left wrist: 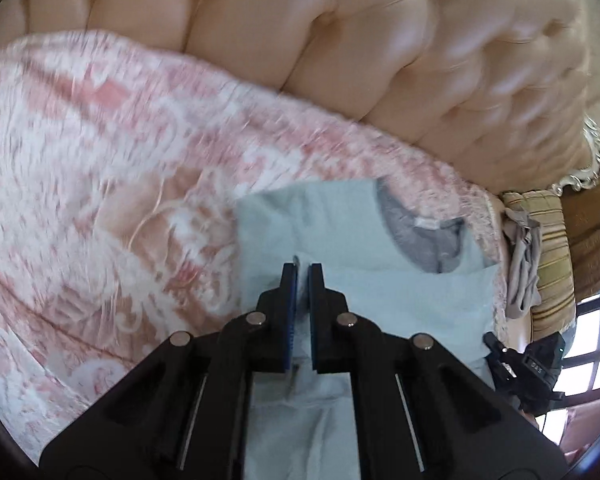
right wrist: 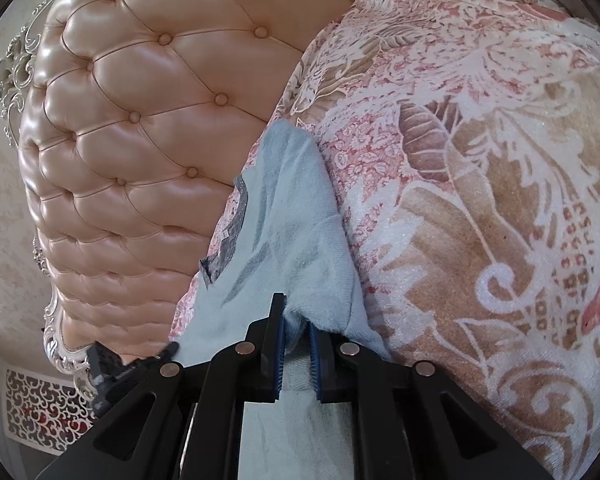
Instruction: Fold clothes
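Note:
A pale blue shirt [left wrist: 340, 236] with a grey neckline [left wrist: 420, 236] lies on a pink patterned bedspread [left wrist: 100, 168], its sides folded in. My left gripper [left wrist: 302, 270] is shut on a fold of the shirt's cloth and holds it above the bed. In the right wrist view the same shirt [right wrist: 284, 220] stretches toward the headboard, and my right gripper [right wrist: 298, 314] is shut on its near edge, cloth bunched between the blue pads. The right gripper's body also shows in the left wrist view [left wrist: 528, 368], at the right edge.
A tufted peach leather headboard [left wrist: 380, 60] [right wrist: 140, 140] with a silver carved frame [right wrist: 16, 64] runs behind the bed. A striped pillow [left wrist: 548, 256] with a beige garment [left wrist: 522, 264] over it lies beside the shirt. A window [left wrist: 596, 344] is at right.

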Action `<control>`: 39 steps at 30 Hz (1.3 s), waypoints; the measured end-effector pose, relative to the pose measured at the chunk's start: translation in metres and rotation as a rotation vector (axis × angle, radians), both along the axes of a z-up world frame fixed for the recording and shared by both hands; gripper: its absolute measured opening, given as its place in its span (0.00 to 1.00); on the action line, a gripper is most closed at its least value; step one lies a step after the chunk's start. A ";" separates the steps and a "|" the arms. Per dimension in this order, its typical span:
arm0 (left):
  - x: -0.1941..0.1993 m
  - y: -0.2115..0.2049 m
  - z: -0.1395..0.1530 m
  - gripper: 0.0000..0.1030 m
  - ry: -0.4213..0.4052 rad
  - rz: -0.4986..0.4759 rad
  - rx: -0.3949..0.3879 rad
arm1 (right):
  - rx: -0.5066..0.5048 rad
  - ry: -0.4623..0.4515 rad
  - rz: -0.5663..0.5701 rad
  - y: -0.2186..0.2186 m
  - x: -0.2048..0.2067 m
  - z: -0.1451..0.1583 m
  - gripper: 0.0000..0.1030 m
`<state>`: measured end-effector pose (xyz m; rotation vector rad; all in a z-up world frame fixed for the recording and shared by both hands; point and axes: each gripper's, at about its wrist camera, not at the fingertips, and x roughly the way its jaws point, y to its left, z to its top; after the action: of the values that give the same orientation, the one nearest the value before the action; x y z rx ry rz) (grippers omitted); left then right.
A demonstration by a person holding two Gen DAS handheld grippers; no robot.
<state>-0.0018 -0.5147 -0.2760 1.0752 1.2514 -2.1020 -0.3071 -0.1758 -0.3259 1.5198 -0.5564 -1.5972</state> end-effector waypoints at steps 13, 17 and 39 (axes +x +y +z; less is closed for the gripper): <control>0.023 -0.003 -0.013 0.21 -0.003 0.111 0.027 | 0.056 0.015 0.041 0.012 0.009 0.023 0.16; 0.043 -0.001 0.002 0.23 0.065 0.181 0.004 | -0.076 0.072 0.027 0.025 -0.003 0.055 0.16; 0.083 0.115 0.014 0.34 0.437 0.215 0.111 | -0.124 0.035 0.190 -0.029 -0.069 0.027 0.60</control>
<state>0.0813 -0.3999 -0.2625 0.5017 1.6189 -2.1853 -0.3762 -0.2044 -0.2986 1.4060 -0.4680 -1.4157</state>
